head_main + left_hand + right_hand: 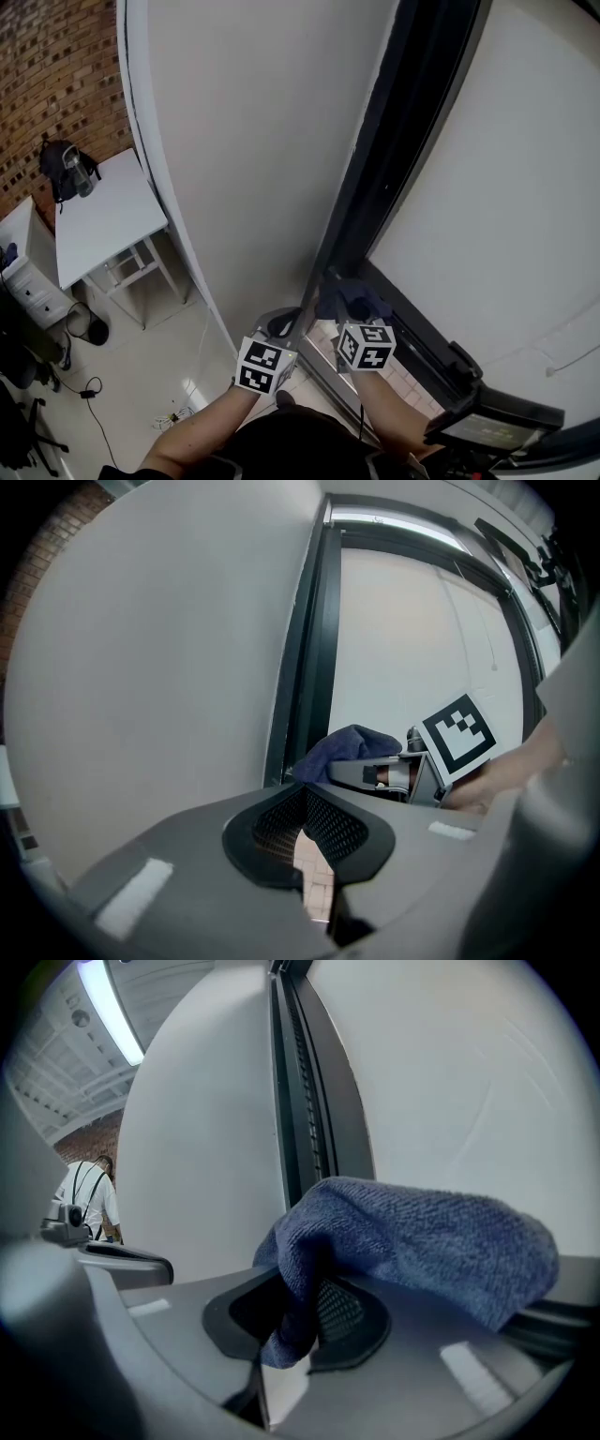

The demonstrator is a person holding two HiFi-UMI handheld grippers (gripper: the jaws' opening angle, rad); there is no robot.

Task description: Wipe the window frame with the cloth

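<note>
A dark blue cloth (422, 1237) is pinched in my right gripper (298, 1321), bunched over its jaws. In the head view the cloth (349, 298) rests against the bottom of the black window frame (403, 141), with the right gripper (354, 317) behind it. The frame (305, 1101) runs upward just beyond the cloth. My left gripper (286, 323) hovers close to the left of the right one, beside the frame's lower end. Its jaws (305, 822) are pressed together with nothing between them. From the left gripper view the cloth (342, 747) and right gripper appear ahead to the right.
A white wall panel (253, 141) stands left of the frame, frosted glass (506, 206) right of it. A white table (98, 216) with a dark bag (64, 169) stands at far left. A black device (487, 417) sits at lower right. A person (89, 1194) stands far off.
</note>
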